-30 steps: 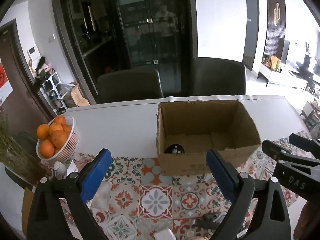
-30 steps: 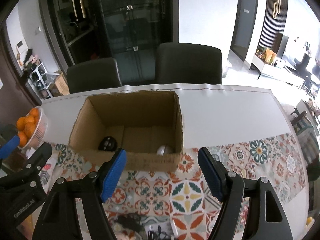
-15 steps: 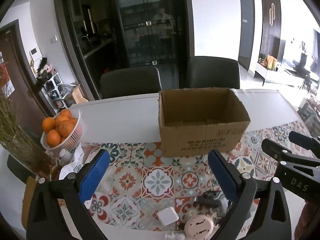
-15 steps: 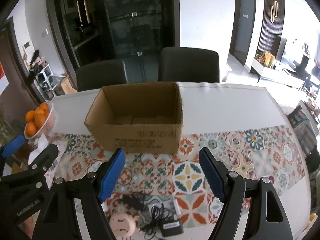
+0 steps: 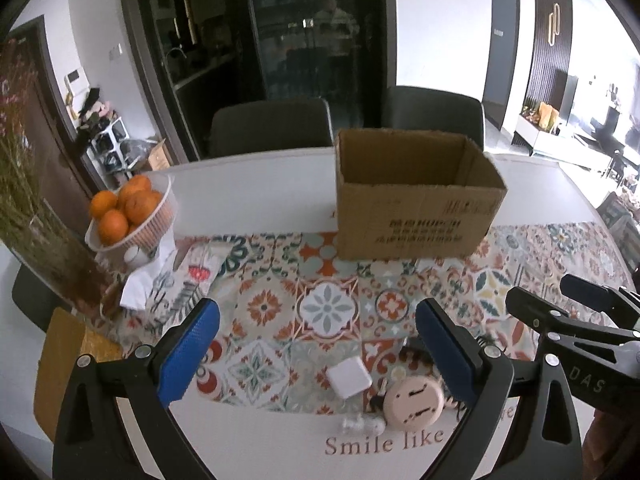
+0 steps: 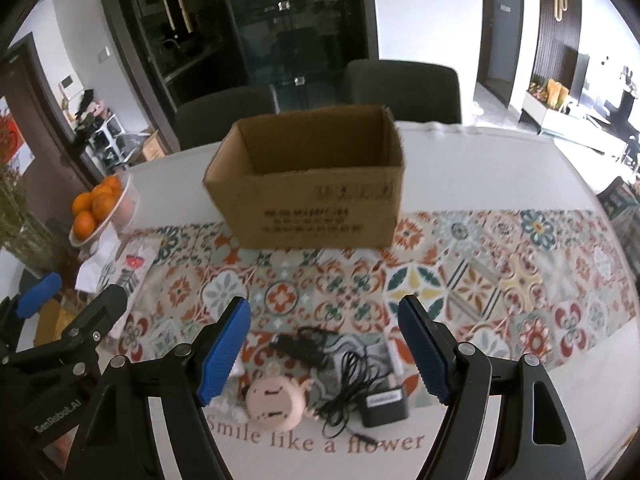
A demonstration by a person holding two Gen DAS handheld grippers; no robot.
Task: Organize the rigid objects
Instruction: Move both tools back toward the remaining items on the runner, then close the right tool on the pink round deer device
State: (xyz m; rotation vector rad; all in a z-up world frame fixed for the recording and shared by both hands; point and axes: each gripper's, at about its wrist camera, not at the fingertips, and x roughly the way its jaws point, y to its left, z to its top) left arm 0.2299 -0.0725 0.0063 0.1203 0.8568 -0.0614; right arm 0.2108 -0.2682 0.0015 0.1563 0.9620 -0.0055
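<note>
1. Both grippers have pulled back and dropped lower over the last second: the cardboard box [image 6: 310, 184] looked close, its interior open to view, and it now stands farther off on the tabletop [image 5: 256, 184], only its inner walls visible from either wrist view.
2. Your left gripper [image 5: 318, 352] holds nothing; its blue fingers [image 5: 188, 354] are spread wide and hover above the patterned runner [image 5: 280, 304].
3. Your right gripper [image 6: 322, 348] is likewise empty, fingers [image 6: 420, 350] wide apart, and frames the loose items at the near edge.
4. Items still to be sorted lie clustered on the near side, well apart from the box: a round pink plug-like device [image 6: 276, 402], a black adapter [image 6: 384, 406] with its tangled cable [image 6: 344, 384], a second black cable bundle [image 6: 300, 346], a white square block [image 5: 349, 375] and a small clear object [image 5: 362, 425].
5. Judgement: the box stands open-topped and central so either hand can drop items in; the wide opening suits the broad pink device, which lies nearest the right gripper.
6. Risk: the cable trails loose and may snag neighbouring items when the adapter is lifted.
7. Outside the task: a basket of oranges [image 5: 128, 216] stands at the far left, clear of the working area.
</note>
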